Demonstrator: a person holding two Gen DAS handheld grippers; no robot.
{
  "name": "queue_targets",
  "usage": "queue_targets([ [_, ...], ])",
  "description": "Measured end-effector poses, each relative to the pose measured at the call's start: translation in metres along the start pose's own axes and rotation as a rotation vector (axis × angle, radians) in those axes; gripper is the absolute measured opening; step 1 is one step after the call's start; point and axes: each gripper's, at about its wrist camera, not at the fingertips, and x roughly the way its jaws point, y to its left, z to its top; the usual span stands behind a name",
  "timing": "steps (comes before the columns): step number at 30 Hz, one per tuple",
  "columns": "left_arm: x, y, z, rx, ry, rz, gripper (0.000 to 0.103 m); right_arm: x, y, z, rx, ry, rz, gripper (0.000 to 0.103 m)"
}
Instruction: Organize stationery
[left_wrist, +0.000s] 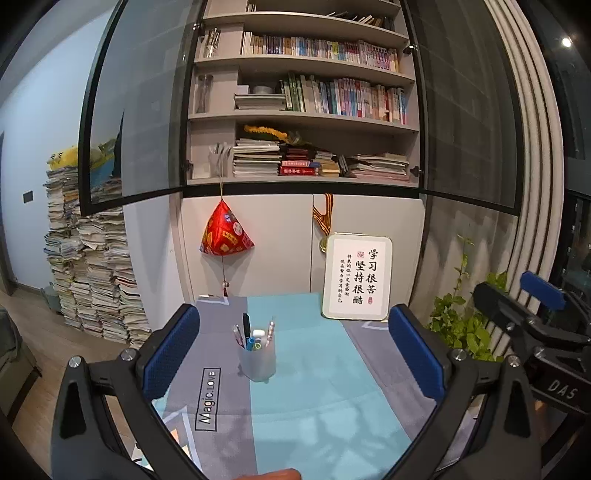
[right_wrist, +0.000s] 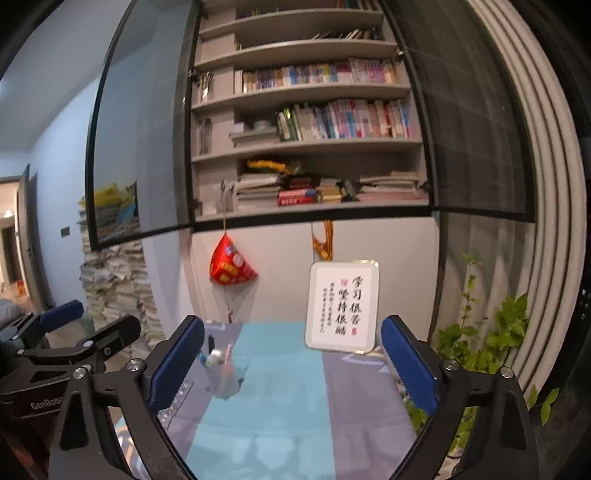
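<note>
Bookshelf (left_wrist: 303, 110) behind counter (left_wrist: 314, 369); pens upright in cup (left_wrist: 257, 360), gathered. Left gripper (left_wrist: 293, 354), right gripper (right_wrist: 291, 363) wide, empty, clear of cup.

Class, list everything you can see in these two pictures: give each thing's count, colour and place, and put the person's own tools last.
pen cup: one, frosted grey, upright on the table mat, holding pens
pens: several, mixed colours, standing in the pen cup
table mat: one, teal and grey, covering the table
framed calligraphy sign: one, white with black characters, leaning at the mat's far edge
red pyramid ornament: one, hanging below the bookshelf
bookshelf: one, grey, full of books, behind the table
paper stacks: tall piles, on the floor at left
green plant: one, right of the table
left claw: open, empty
right claw: open, empty
</note>
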Motion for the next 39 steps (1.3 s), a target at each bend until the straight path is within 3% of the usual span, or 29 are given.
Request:
queue_targets([
  [17,0.008,-0.004,-0.004,0.029,0.018,0.022,0.102,0.013,-0.011,-0.007,0.035,0.037,0.010,0.098],
  [39,0.005,0.001,-0.002,0.024,0.015,0.015,0.102,0.008,-0.007,-0.006,0.024,0.023,0.013,0.098],
])
